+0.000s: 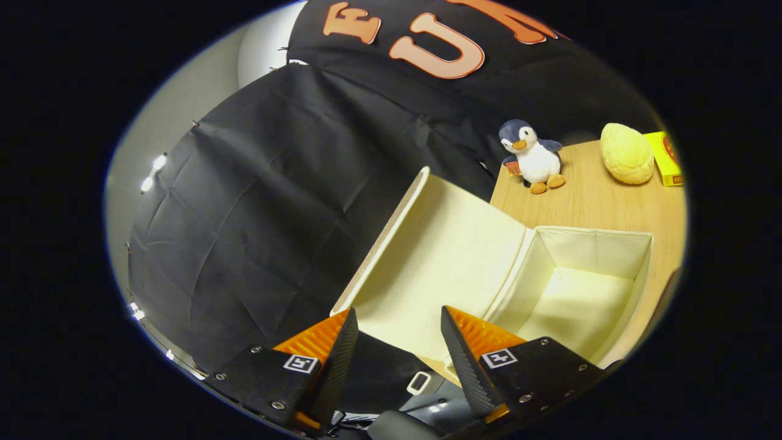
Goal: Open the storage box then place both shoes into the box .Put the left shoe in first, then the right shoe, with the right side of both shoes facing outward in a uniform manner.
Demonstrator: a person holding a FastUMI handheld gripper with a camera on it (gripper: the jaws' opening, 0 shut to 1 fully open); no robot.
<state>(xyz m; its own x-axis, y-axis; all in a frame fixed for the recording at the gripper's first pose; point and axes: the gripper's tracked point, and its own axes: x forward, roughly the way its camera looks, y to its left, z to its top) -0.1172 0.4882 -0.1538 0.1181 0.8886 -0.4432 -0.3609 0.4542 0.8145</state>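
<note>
Gripper (397,324) fingers apart, holding nothing, just before the raised lid (440,256), which leaves the box (611,244) open and bare, apparently ready for the left shoe.

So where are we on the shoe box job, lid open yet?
The storage box is open: its lid is flipped back and the inside is empty. The gripper is open, its fingers apart just ahead of the lid's edge, holding nothing. Both shoes are left to place, left one first.
</note>
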